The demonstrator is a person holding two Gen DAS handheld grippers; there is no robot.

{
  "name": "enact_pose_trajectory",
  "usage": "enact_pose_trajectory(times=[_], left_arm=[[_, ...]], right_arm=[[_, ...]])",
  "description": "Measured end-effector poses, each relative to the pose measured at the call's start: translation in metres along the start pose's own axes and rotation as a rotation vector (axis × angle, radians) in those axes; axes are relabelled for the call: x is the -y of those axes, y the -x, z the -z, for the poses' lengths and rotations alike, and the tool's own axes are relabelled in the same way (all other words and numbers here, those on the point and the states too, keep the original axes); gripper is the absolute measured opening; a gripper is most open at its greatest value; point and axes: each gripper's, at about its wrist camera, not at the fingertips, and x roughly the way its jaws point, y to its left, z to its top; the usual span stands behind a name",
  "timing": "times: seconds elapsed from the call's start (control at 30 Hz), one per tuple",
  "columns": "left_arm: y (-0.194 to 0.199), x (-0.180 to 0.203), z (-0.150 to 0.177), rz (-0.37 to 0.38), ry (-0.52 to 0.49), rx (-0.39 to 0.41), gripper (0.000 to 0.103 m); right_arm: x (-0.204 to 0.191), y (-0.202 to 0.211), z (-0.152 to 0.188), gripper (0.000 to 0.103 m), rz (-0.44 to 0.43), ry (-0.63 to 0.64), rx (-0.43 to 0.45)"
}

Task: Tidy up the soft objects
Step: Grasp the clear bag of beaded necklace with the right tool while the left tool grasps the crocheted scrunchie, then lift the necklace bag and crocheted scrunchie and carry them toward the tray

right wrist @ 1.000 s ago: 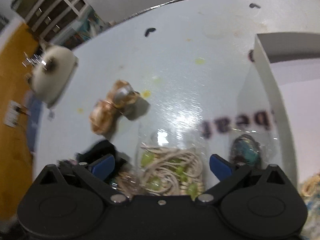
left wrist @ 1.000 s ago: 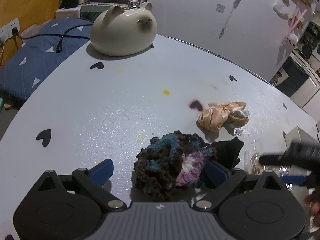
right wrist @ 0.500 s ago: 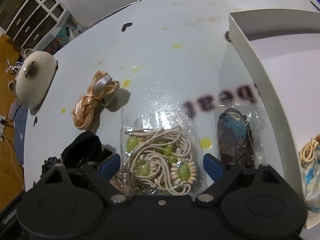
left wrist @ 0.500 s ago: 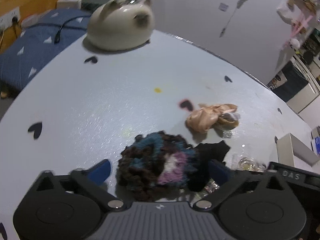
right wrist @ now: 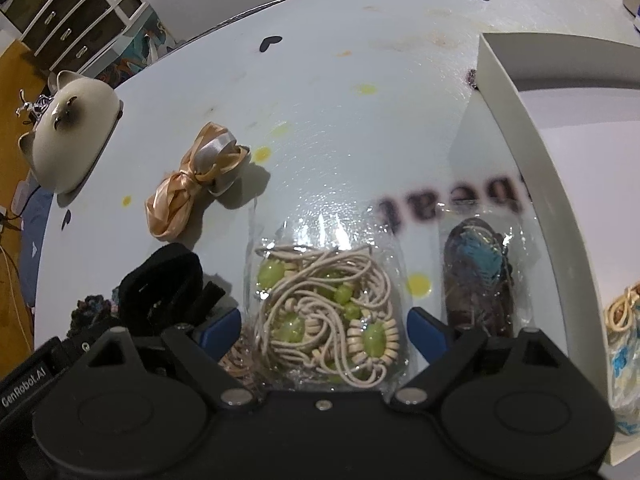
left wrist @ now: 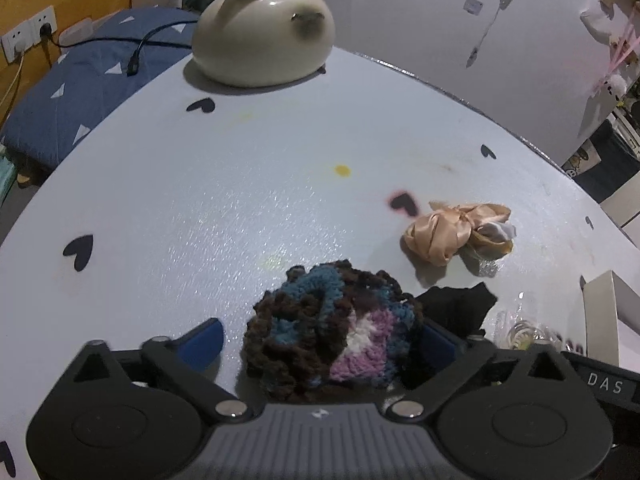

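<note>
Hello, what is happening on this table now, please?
A person holds two grippers over a table of soft accessories. The left gripper is open around a crocheted scrunchie, its jaws just closing. The right gripper is open around a bagged beaded cord. Neither is lifted yet.

table (left wrist: 240, 200): crochet piece (left wrist: 332, 340) left of ribbon (left wrist: 452, 228) | cat figure (left wrist: 264, 36) behind

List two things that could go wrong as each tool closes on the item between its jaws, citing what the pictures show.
1. The black fabric piece touches the crocheted scrunchie, so the left tool might drag both.
2. The clear bag of beaded cord looks slick and wide; the right tool may slip off or pinch only plastic, nudging the neighbouring bagged item.
</note>
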Motion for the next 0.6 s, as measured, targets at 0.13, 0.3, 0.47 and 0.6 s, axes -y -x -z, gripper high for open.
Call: enact_pose_trajectory(times=[0.13,0.3,0.47,0.6], left_arm=[[-0.005,-0.004,0.003,0.003,0.019,-0.035,0.079],[-0.001,-0.011,0.004,0.013,0.039,-0.021,0.065],[0.008,-0.016,0.004,0.027,0.035,0.005,0.057],[0.016,-0.018,0.005,0.032,0.026,0.03,0.055]], right_arm=[[-0.004,-0.001,0.001,0.091,0.016,0.018,0.004],[-0.005,0.0,0.003,0.08,0.039,0.057,0.013],[-0.002,0.004,0.005,0.07,0.03,0.08,0.025],[-0.001,0.009,0.008,0.063,0.031,0.102,0.035]])
